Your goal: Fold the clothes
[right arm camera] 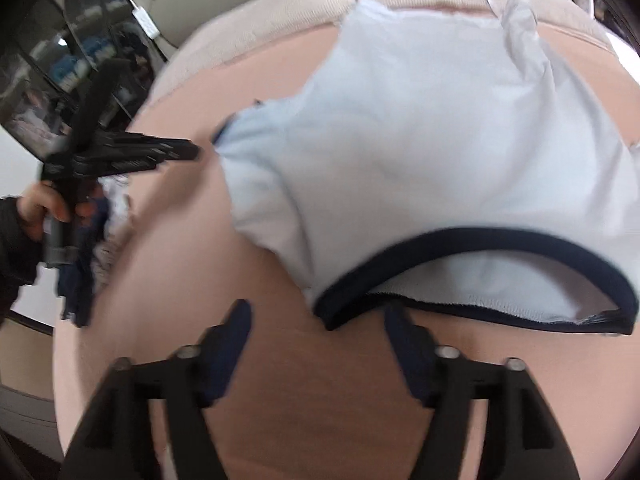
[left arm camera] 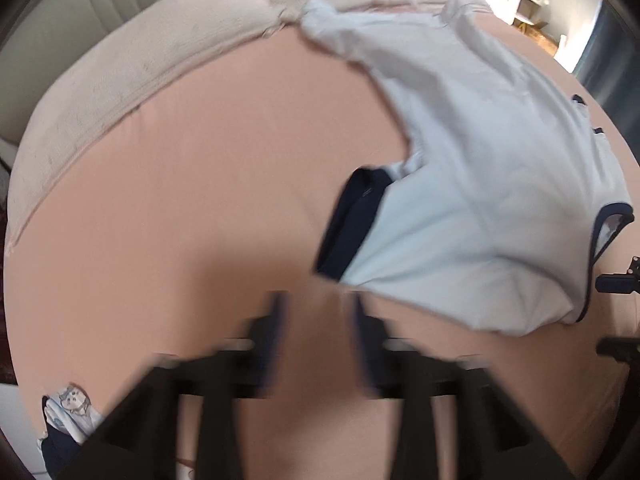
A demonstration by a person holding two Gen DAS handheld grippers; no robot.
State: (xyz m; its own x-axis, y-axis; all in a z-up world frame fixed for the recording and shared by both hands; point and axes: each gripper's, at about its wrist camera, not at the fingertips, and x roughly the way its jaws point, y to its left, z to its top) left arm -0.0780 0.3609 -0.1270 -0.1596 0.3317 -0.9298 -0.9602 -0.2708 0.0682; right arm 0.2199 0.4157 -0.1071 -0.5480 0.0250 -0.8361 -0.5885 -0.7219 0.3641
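**A:** What do we have on the left side?

**B:** Our left tongs [left arm camera: 316, 312] hang over bare pink sheet [left arm camera: 180, 200], jaws spread wide with nothing between them. At the far left edge of the bed a small heap of other clothes [left arm camera: 68, 412] waits, blue and white, not folded as far as we can tell.

**A:** And in the middle?

**B:** A pale blue T-shirt [left arm camera: 480, 168] with dark navy trim lies on the sheet, just beyond both tongs. One navy-cuffed sleeve [left arm camera: 352, 220] sticks out toward the left. The body is rumpled, not smoothed flat.

**A:** And the right side?

**B:** Our right tongs [right arm camera: 318, 328] also stand open and empty, just short of the navy collar [right arm camera: 472, 240], which faces us. Neither tongs touches the shirt.

**A:** So how far along are we?

**B:** We judge it early for this shirt: it is laid out, but no neat fold shows. The sleeves and body are left to fold, then the heap.
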